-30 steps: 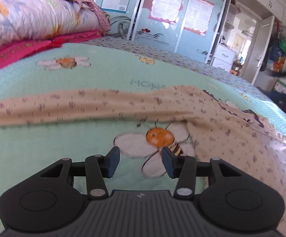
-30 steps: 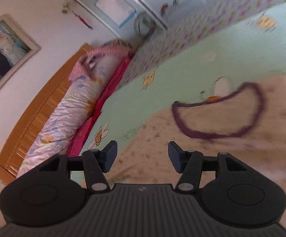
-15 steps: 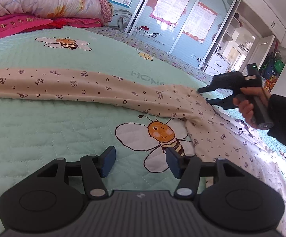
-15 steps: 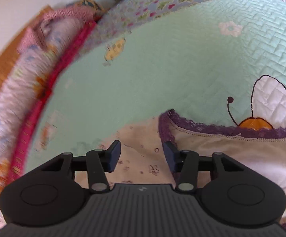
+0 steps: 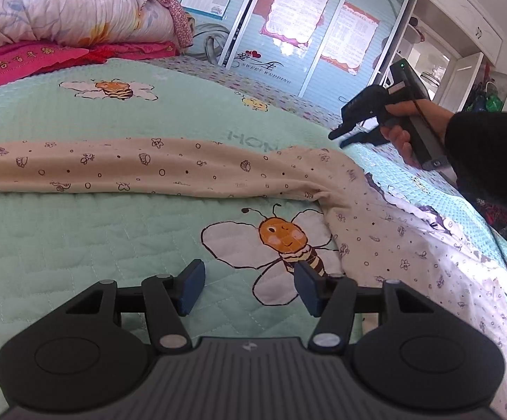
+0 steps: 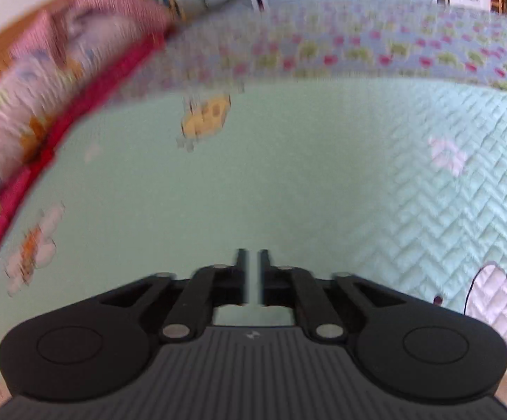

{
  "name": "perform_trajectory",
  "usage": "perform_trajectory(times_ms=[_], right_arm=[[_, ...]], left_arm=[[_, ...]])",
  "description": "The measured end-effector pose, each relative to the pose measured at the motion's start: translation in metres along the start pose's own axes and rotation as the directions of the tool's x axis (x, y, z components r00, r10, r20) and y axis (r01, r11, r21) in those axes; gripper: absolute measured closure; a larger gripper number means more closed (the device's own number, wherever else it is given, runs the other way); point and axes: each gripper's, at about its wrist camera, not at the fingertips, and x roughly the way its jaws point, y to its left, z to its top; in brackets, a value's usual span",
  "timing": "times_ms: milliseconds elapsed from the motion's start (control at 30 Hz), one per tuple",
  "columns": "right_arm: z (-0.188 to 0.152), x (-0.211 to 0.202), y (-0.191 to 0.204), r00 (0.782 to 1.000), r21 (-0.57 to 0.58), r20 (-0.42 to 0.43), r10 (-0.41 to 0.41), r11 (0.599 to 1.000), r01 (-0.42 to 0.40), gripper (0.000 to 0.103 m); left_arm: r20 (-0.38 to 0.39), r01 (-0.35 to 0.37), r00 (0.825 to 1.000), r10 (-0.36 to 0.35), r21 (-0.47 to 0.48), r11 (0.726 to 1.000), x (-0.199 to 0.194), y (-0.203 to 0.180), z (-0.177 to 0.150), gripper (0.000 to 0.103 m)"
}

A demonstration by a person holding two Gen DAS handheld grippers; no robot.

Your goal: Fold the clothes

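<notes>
Hovering low over the mint-green bee quilt (image 5: pixel 78 238), the left gripper (image 5: pixel 250 288) has its blue-padded fingers (image 5: pixel 191 286) spread wide with nothing between them, right above a big printed bee (image 5: pixel 283 241). The garment (image 5: pixel 169 171), a cream top with tiny doodle prints, lies spread on the quilt just past that bee, one long sleeve running off toward the left edge of the bed and the body reaching down the right side, where a bit of purple trim (image 5: pixel 435 215) shows.

Over near the far right edge of the bed, the right gripper (image 5: pixel 346 133) is up in the air in a person's hand (image 5: pixel 402 129), black sleeve (image 5: pixel 491 154) behind it. Its own camera is pretty blurry, but the fingers (image 6: pixel 242 273) look pinched nearly together with just a thin slit, and I can't make out any cloth in there. Only plain quilt ahead of it. Folded bedding (image 5: pixel 61 3) is piled at the head of the bed.
</notes>
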Motion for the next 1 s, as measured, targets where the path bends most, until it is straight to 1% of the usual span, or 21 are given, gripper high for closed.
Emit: perform_trajectory(times_ms=[67, 133, 167, 200, 267, 300, 400, 433, 500, 533, 567, 633, 667, 767, 867, 933, 1000], right_arm=[[-0.009, -0.015, 0.002, 0.998, -0.005, 0.045, -0.05, 0.999, 0.051, 0.074], [-0.016, -0.038, -0.013, 0.993, 0.053, 0.108, -0.036, 0.998, 0.031, 0.071], [-0.02, -0.048, -0.026, 0.994, 0.095, 0.109, -0.021, 0.995, 0.011, 0.064], [-0.023, -0.055, -0.041, 0.996, 0.128, 0.091, -0.009, 0.992, -0.003, 0.059], [-0.031, -0.066, -0.07, 0.999, 0.158, 0.049, -0.009, 0.987, 0.001, 0.059], [-0.038, -0.072, -0.083, 0.999, 0.163, 0.042, -0.011, 0.987, 0.004, 0.058], [-0.059, -0.073, -0.107, 0.998, 0.205, 0.007, 0.063, 0.977, -0.063, 0.059], [-0.063, -0.068, -0.104, 0.997, 0.211, 0.007, 0.073, 0.975, -0.073, 0.059], [-0.068, -0.055, -0.093, 0.996, 0.2, 0.003, 0.092, 0.976, -0.09, 0.065], [-0.069, -0.048, -0.086, 0.995, 0.19, 0.0, 0.101, 0.977, -0.099, 0.07], [-0.069, -0.041, -0.079, 0.995, 0.177, -0.005, 0.105, 0.979, -0.102, 0.072], [-0.067, -0.029, -0.064, 0.997, 0.139, -0.025, 0.077, 0.988, -0.072, 0.087], [-0.064, -0.025, -0.057, 0.998, 0.124, -0.03, 0.062, 0.991, -0.058, 0.1], [-0.05, -0.014, -0.043, 0.999, 0.104, -0.006, 0.042, 0.994, -0.041, 0.101], [-0.028, -0.002, -0.032, 0.999, 0.104, 0.023, 0.03, 0.994, -0.032, 0.101], [-0.02, 0.008, -0.028, 1.0, 0.092, 0.013, 0.01, 0.996, -0.011, 0.101], [-0.018, 0.013, -0.025, 1.0, 0.075, -0.001, -0.01, 0.997, 0.01, 0.091]], left_arm=[[-0.001, 0.003, 1.0, -0.003, -0.004, 1.0, 0.0, 0.0, 0.0, 0.044], [-0.003, 0.003, 1.0, -0.003, -0.005, 1.0, 0.0, 0.0, 0.0, 0.044], [-0.004, 0.003, 1.0, -0.003, -0.005, 1.0, 0.0, 0.0, 0.0, 0.044], [-0.005, 0.001, 1.0, -0.001, -0.003, 1.0, 0.0, -0.001, 0.0, 0.044], [-0.006, -0.001, 1.0, 0.001, 0.001, 1.0, 0.001, -0.001, 0.0, 0.043], [-0.007, -0.003, 1.0, 0.003, 0.004, 1.0, 0.001, -0.002, 0.0, 0.043], [-0.009, -0.008, 1.0, 0.009, 0.014, 1.0, 0.002, -0.004, -0.001, 0.042], [-0.009, -0.009, 1.0, 0.009, 0.014, 1.0, 0.002, -0.004, -0.001, 0.042], [-0.009, -0.007, 1.0, 0.007, 0.011, 1.0, 0.003, -0.003, -0.001, 0.042], [-0.01, -0.006, 1.0, 0.006, 0.009, 1.0, 0.003, -0.003, -0.001, 0.042], [-0.01, -0.005, 1.0, 0.005, 0.007, 1.0, 0.003, -0.002, -0.001, 0.042], [-0.011, -0.002, 1.0, 0.002, 0.004, 1.0, 0.003, -0.001, -0.001, 0.042], [-0.011, -0.001, 1.0, 0.001, 0.002, 1.0, 0.003, -0.001, -0.001, 0.042], [-0.012, 0.001, 1.0, -0.001, -0.001, 1.0, 0.002, -0.001, -0.002, 0.041], [-0.012, 0.003, 1.0, -0.003, -0.004, 1.0, 0.002, -0.001, -0.002, 0.041], [-0.012, 0.004, 1.0, -0.004, -0.005, 1.0, 0.002, -0.001, -0.002, 0.041], [-0.012, 0.005, 1.0, -0.006, -0.006, 1.0, 0.001, -0.001, -0.002, 0.041]])
